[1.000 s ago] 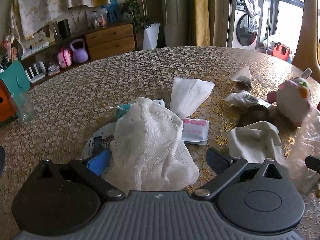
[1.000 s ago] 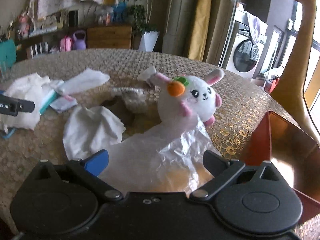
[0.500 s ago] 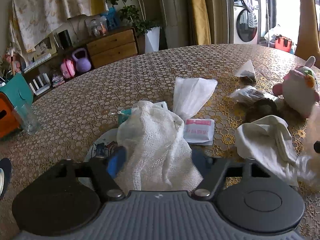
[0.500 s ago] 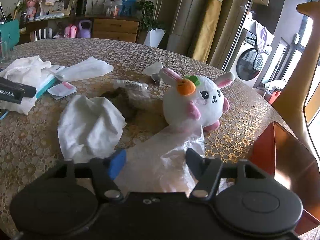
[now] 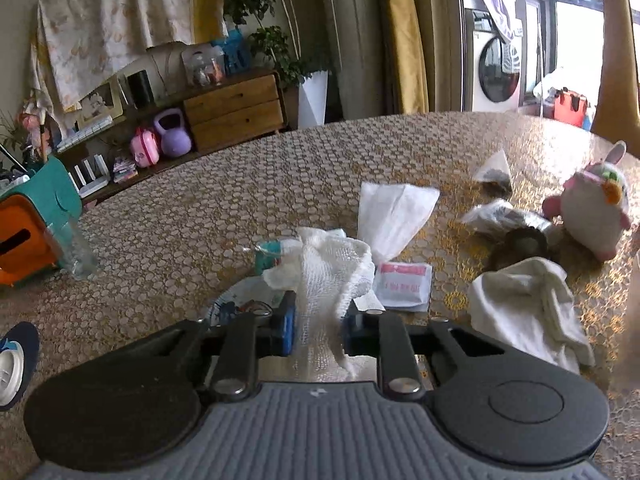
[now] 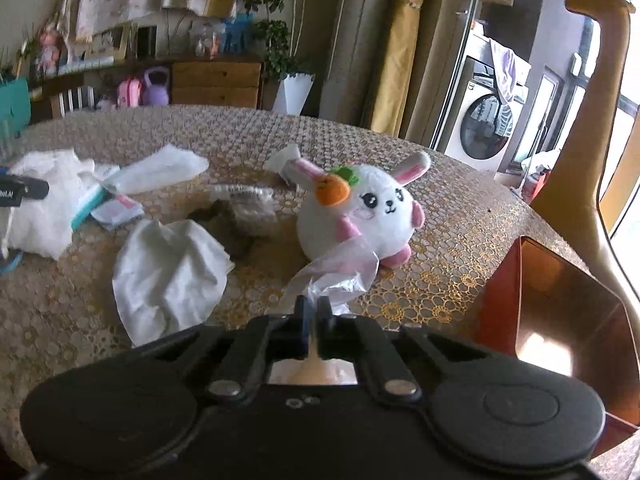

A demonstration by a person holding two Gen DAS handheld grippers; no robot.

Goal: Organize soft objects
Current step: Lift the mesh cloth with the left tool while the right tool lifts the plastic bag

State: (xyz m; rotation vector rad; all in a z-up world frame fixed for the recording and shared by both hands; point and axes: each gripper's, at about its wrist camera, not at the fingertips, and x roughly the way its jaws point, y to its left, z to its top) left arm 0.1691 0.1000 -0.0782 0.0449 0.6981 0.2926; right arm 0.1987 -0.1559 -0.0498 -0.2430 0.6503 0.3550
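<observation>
Plush rabbit (image 6: 360,212) on table (image 6: 440,184); cloth (image 6: 168,272) left, box (image 6: 560,300) right.

Both wrist cams sit low behind their jaws, angled down across the table (image 5: 248,184), close in. Left looks from the left side, right from the right. Shared: plush rabbit (image 5: 596,204) (image 6: 372,212), crumpled white cloth (image 5: 524,308) (image 6: 168,276).

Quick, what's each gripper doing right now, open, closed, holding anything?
Left gripper: jaws have just closed, pinching the white mesh cloth.
Right gripper: jaws have just closed, pinching the clear plastic bag.
</observation>
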